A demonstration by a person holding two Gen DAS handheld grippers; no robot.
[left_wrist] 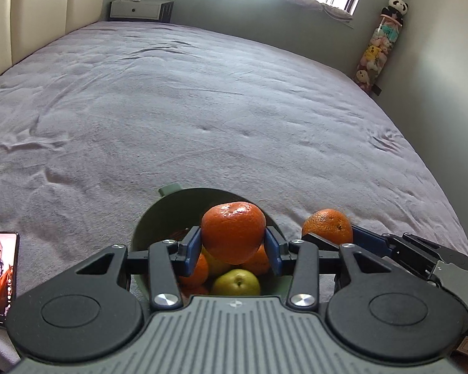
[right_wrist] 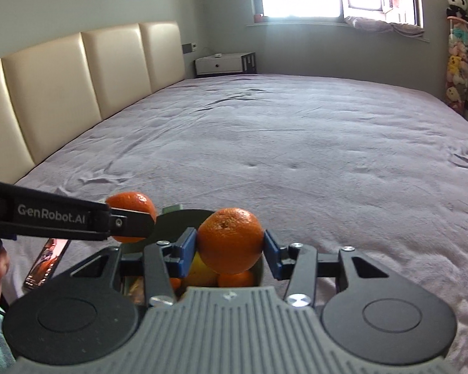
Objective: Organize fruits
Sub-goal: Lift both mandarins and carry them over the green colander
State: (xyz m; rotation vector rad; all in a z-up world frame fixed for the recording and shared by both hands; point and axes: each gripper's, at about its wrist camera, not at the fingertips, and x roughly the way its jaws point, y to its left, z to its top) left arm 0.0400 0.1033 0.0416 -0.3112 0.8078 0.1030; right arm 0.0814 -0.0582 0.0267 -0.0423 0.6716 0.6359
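Observation:
A green bowl (left_wrist: 168, 208) sits on the bed at the near edge and holds several oranges (left_wrist: 196, 272) and a green pear (left_wrist: 236, 283). My left gripper (left_wrist: 233, 243) is shut on an orange (left_wrist: 233, 232) and holds it just above the bowl. My right gripper (right_wrist: 230, 246) is shut on another orange (right_wrist: 230, 240) above the bowl's right side (right_wrist: 177, 222). The right gripper with its orange (left_wrist: 327, 226) shows at the right of the left wrist view. The left gripper with its orange (right_wrist: 131, 207) shows at the left of the right wrist view.
A purple-grey bedspread (left_wrist: 202, 109) covers the wide bed. A phone (left_wrist: 0, 277) with a lit screen lies left of the bowl. A cream padded headboard (right_wrist: 62, 87) runs along the left. A white nightstand (right_wrist: 224, 64) and a tube of plush toys (right_wrist: 457, 62) stand at the far walls.

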